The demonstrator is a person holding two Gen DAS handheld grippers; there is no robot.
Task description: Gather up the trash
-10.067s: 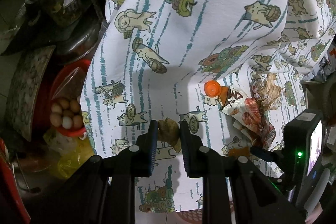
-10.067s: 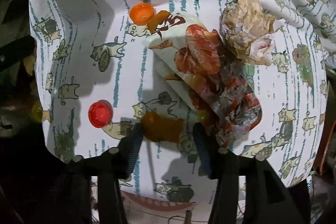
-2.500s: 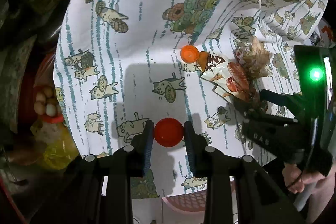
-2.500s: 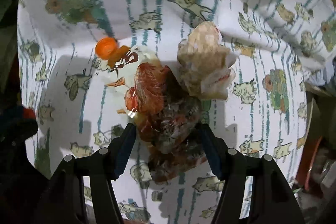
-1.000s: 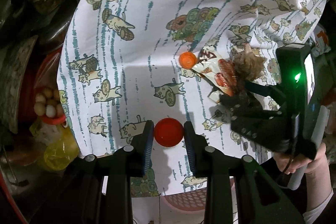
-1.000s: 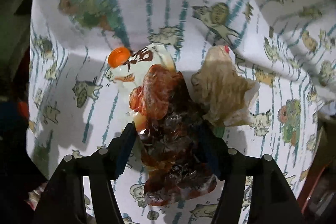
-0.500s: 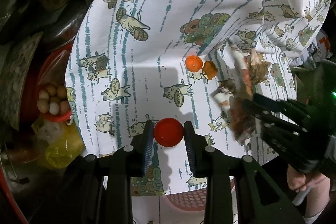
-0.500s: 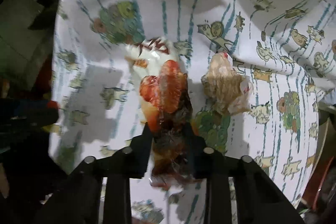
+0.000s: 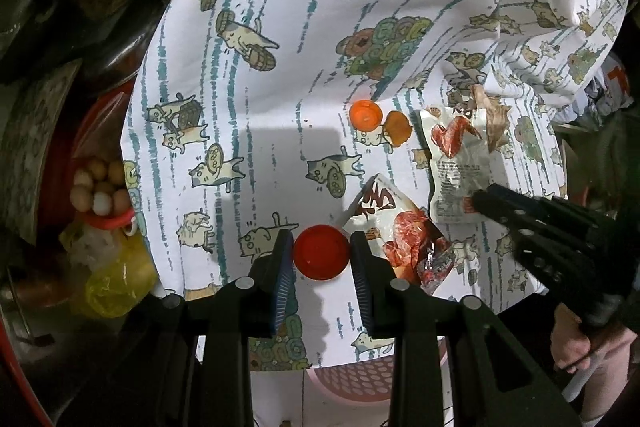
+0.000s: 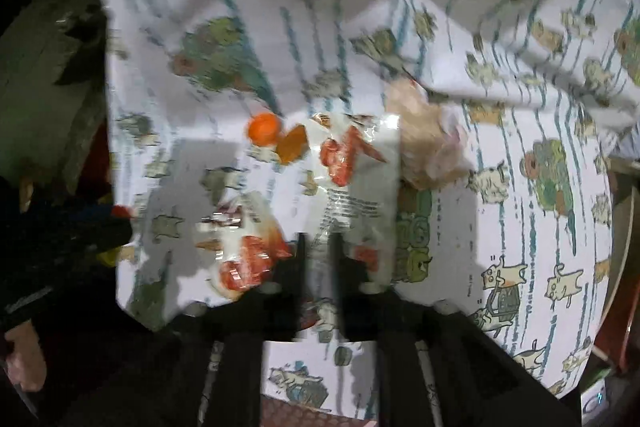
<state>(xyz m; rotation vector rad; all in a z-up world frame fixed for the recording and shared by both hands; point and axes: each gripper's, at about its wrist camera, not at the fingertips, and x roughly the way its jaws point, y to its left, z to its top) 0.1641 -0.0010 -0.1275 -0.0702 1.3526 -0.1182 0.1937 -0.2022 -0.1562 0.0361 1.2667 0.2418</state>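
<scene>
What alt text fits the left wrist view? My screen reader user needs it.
The left hand-held gripper is shut on a red bottle cap above a cat-print cloth. Right of it lie two snack wrappers, an orange cap and an orange scrap; the right hand-held gripper reaches in over one wrapper.

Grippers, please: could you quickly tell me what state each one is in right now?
Left gripper: closed on the red cap.
Right gripper: jaws opening, the snack wrapper between them.
</scene>
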